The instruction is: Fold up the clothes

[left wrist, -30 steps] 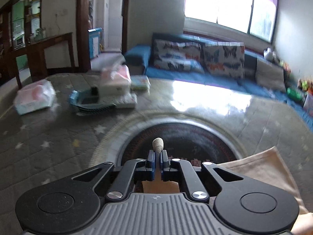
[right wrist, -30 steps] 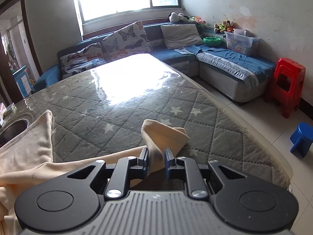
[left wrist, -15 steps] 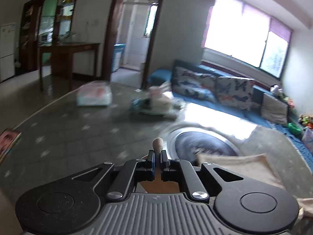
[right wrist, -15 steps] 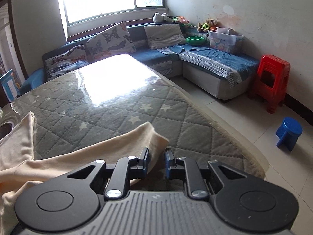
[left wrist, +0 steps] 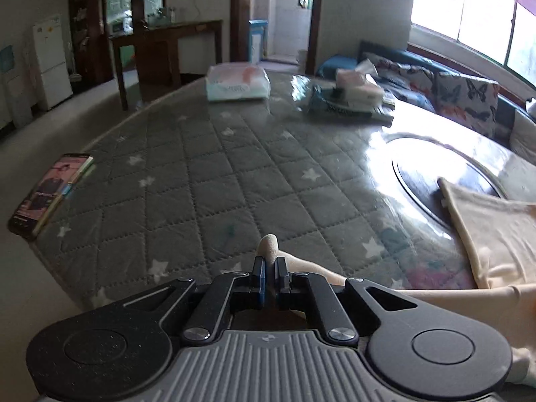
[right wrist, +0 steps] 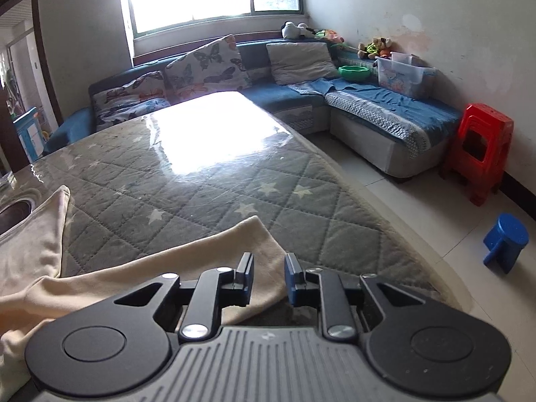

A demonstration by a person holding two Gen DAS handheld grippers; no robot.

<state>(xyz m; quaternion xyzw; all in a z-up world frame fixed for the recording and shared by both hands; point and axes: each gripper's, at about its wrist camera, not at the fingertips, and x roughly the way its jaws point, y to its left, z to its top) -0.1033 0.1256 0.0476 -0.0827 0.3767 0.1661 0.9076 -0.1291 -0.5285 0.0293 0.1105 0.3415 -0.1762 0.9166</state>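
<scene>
**Q:** How far along is the fold?

**A:** Early, by the look of it. The cream-coloured soft knit garment (right wrist: 207, 268) lies spread on the grey quilted star-patterned table cover (right wrist: 207, 197), not stacked into a tidy packet. One flat end of it rests directly under and ahead of your right gripper (right wrist: 268, 279), whose jaws stand apart with nothing between them, so you hold no cloth on that side.

**Q:** And your other tool?

**A:** Your left gripper (left wrist: 270, 278) is closed on a narrow bunched tip of the same garment (left wrist: 495, 234); a rounded nub of cloth pokes out ahead of the blue pads (left wrist: 259, 279), and the fabric trails off to the tool's right.

**Q:** What remains?

**A:** Judging from this, most of it: no clean crease shows yet. The dark smartphone (left wrist: 50, 194), far to the left tool's left, lies well apart.
</scene>
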